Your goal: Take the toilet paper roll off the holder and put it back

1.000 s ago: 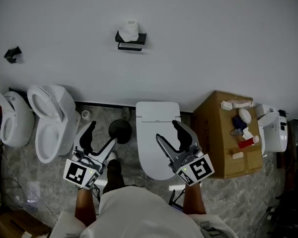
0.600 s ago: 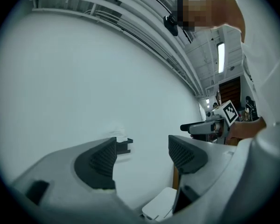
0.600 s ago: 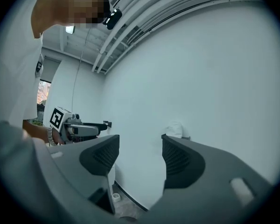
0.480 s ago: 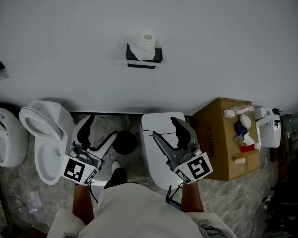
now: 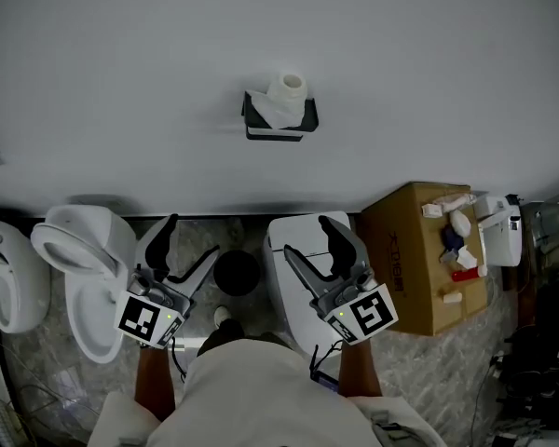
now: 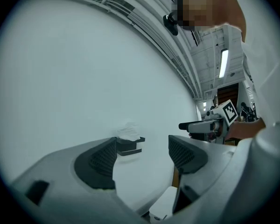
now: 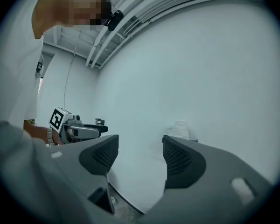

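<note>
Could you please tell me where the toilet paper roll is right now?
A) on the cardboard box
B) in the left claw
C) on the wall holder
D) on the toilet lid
C: the roll sits on the black holder, while the left claw and right claw are open and empty.

Plain white wall (image 5: 429, 73); grey marbled floor (image 5: 452, 375) below; white toilets (image 5: 82, 282) and a cardboard box (image 5: 401, 236) against it.
</note>
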A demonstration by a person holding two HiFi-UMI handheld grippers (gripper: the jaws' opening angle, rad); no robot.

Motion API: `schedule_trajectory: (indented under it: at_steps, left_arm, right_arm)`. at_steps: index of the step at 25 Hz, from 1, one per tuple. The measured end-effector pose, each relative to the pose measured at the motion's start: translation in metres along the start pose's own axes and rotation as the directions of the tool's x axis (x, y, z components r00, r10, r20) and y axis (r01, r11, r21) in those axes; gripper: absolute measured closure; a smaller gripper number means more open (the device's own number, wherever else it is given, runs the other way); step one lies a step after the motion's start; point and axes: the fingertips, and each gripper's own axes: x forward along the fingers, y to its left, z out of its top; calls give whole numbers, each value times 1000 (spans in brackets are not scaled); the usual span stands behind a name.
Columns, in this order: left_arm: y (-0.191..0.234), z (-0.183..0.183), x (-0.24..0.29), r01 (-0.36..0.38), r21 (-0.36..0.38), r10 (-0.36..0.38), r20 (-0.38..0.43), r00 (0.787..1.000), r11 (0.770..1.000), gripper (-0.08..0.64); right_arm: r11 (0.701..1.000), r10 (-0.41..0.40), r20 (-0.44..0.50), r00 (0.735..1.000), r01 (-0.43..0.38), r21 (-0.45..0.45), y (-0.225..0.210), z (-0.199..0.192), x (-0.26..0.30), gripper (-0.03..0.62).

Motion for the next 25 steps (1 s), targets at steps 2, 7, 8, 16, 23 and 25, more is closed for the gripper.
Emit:
schedule_trajectory:
  at_steps: [2, 7, 8, 16, 23, 25]
  left_arm:
    - [3, -3, 4, 2, -7, -3, -5, 1000, 1000, 222]
    - [3, -5, 14, 0, -3, 0, -19, 1000, 1000, 222]
    - [3, -5, 16, -7, 2, 7, -21, 1000, 1000, 222]
    - [0, 4, 33, -53, 22, 54, -22, 998, 998, 222]
    - [-6, 2, 43, -55, 13, 55, -32, 998, 998, 222]
    - [-6, -3, 43, -44, 29, 46, -50, 998, 999, 222]
  right_arm:
    - [1000, 2, -4, 1000, -1, 2, -2, -2, 4, 297]
    - [1000, 4, 12, 1000, -4, 0, -14, -1, 12, 296]
    - [1000, 11, 14, 1000, -11, -3, -17, 0, 14, 298]
    - [999, 36, 19, 999, -36, -34, -38, 6, 23, 296]
    - [1000, -6, 47, 999, 5, 15, -58, 2, 20, 270]
    - [1000, -16, 51, 999, 15, 20, -66, 2, 24, 254]
